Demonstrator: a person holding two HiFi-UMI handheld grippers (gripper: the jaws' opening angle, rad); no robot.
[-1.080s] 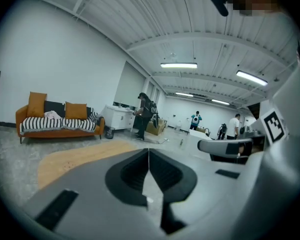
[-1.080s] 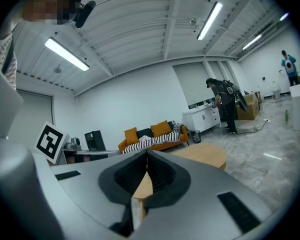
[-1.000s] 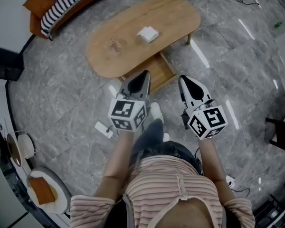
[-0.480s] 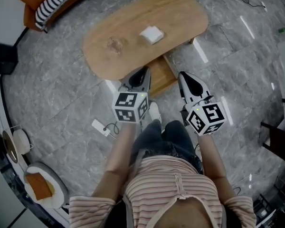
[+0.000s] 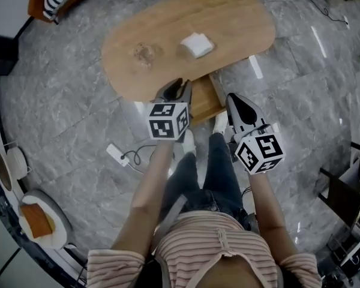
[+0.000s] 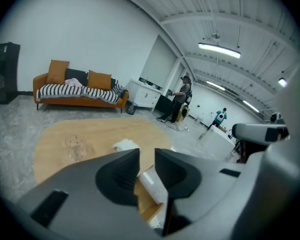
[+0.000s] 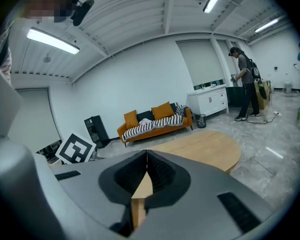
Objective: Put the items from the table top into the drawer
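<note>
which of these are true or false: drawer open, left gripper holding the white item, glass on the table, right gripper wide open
1. The drawer under the table is open. True.
2. The left gripper holds the white item. False: its jaws are opening with nothing between them, and the item lies on the table.
3. A clear glass stands on the table. True.
4. The right gripper has its jaws wide apart. False: they are together and empty.

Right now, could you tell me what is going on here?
A person stands at the oval wooden table with a gripper in each hand. The jaws of the left gripper are opening on nothing; the right gripper is shut, empty. A white folded cloth and a clear glass sit on top, and the drawer below is open.
</note>
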